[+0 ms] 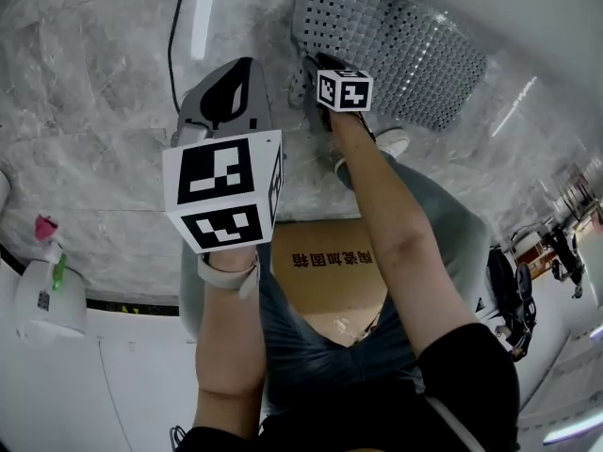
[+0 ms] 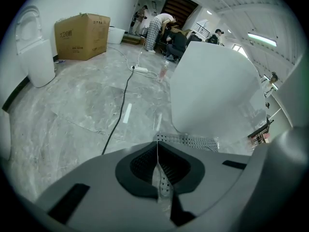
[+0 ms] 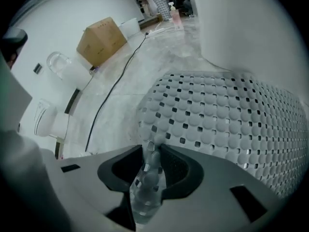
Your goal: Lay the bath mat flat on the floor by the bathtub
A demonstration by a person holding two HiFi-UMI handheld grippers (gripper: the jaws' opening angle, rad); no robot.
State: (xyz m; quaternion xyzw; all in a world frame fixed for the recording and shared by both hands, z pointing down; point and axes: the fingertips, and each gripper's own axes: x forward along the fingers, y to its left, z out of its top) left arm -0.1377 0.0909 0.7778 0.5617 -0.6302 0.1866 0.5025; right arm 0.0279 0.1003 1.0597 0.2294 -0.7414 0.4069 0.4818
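The bath mat (image 1: 396, 45) is grey, translucent and full of small holes. It lies spread on the marble floor against the white bathtub (image 1: 528, 8). My right gripper (image 3: 150, 149) is shut on the mat's near edge (image 3: 222, 120); a strip of mat runs down between its jaws. My left gripper (image 2: 157, 146) is shut on a thin fold of the mat, whose edge (image 2: 188, 140) shows just past the jaws, with the bathtub (image 2: 212, 91) behind it. In the head view the left gripper's marker cube (image 1: 223, 191) is raised toward the camera, and the right one's cube (image 1: 344, 89) sits low at the mat.
A black cable (image 2: 120, 105) crosses the floor to a power strip (image 2: 141, 69). A cardboard box (image 2: 82, 35) and a white toilet (image 2: 36, 57) stand along the left wall. People are far back (image 2: 164, 28). The person's shoe (image 1: 391, 142) stands near the mat.
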